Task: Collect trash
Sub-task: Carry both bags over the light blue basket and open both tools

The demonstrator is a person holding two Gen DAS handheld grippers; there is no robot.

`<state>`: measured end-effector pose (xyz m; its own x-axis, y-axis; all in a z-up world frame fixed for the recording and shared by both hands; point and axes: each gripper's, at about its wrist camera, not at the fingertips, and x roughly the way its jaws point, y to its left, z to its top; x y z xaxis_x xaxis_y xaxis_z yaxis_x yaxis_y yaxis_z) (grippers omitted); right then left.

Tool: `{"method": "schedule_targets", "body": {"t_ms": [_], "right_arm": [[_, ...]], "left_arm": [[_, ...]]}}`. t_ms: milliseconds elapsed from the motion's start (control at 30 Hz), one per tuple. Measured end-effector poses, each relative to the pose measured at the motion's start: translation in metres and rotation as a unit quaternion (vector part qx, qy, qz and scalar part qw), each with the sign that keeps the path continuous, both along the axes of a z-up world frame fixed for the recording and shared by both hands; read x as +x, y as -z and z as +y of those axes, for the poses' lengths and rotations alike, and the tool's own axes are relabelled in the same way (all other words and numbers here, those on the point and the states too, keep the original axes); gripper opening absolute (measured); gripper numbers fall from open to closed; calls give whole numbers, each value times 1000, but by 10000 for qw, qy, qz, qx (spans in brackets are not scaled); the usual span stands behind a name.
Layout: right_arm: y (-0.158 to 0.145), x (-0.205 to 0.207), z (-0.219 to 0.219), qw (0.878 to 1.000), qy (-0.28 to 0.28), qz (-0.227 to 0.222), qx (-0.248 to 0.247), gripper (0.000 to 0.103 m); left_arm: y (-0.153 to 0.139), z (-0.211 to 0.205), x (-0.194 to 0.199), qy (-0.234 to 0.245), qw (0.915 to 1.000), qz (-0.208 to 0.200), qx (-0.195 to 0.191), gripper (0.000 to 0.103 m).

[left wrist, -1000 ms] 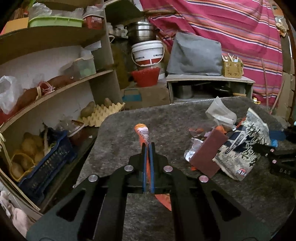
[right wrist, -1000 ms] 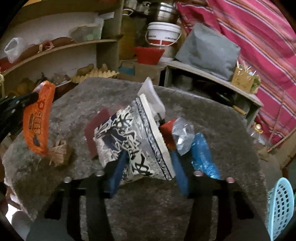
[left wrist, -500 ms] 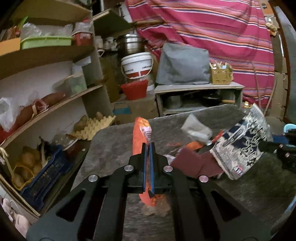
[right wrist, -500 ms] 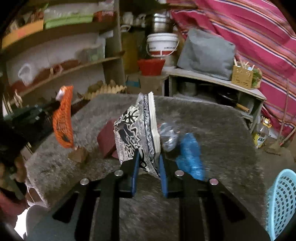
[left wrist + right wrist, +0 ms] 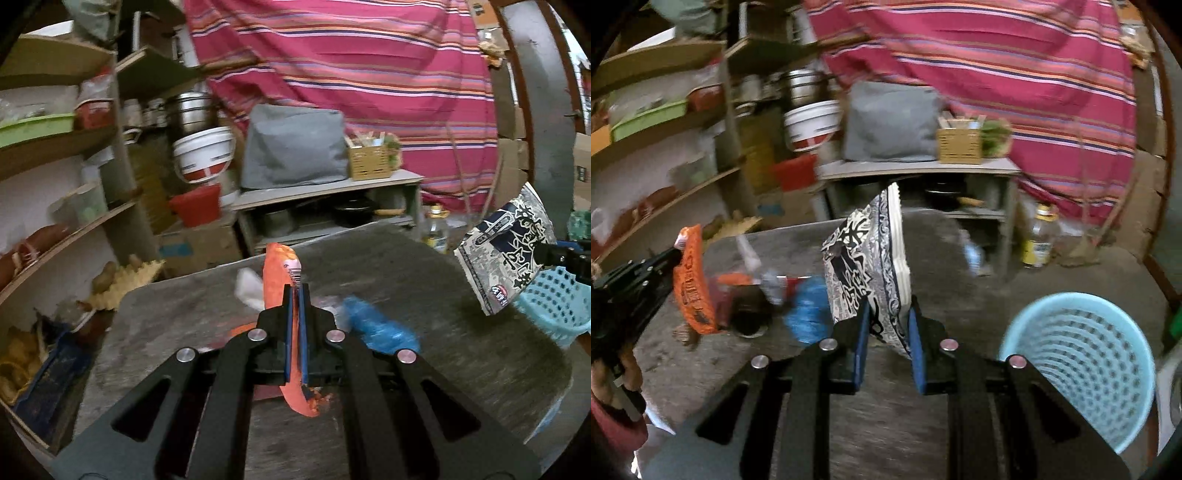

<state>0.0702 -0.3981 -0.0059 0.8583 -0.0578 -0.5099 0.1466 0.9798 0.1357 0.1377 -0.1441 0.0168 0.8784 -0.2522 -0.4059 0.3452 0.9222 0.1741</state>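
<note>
— Holding what now?
— Left gripper (image 5: 294,328) pinches a flat orange snack wrapper (image 5: 279,273); right gripper (image 5: 885,347) clamps a black-and-white printed bag (image 5: 866,266), both lifted off the grey table (image 5: 461,354).
— Much left?
— I think yes: nothing is dropped yet in the light-blue plastic basket (image 5: 1082,365), and a crumpled blue bag (image 5: 376,328) lies on the table. Shelves and a striped cloth stand behind.

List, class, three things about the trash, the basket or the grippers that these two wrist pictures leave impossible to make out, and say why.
- Light blue basket: its bottom is hidden by its own wall in the right wrist view; the left wrist view cuts it off at the edge.
- Trash beyond the blue bag: motion blur smears it.
- Orange wrapper: its print is too small, and the left gripper covers its middle.
- Patterned packet: the right gripper hides its lower end.
</note>
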Motion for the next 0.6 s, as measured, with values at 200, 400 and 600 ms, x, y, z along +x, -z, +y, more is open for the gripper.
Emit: {"method": "schedule_targets", "body": {"t_ms": [200, 400, 600], "right_arm": [[10, -24, -60, 9981, 570, 145, -180, 20], [19, -50, -119, 9936, 1079, 260, -213, 20], [29, -69, -166, 9890, 1426, 356, -195, 20]], "left_arm": [[8, -64, -6, 371, 9993, 103, -24, 2], [12, -136, -18, 837, 9964, 148, -72, 2], [10, -199, -34, 1302, 9914, 105, -120, 2]]}}
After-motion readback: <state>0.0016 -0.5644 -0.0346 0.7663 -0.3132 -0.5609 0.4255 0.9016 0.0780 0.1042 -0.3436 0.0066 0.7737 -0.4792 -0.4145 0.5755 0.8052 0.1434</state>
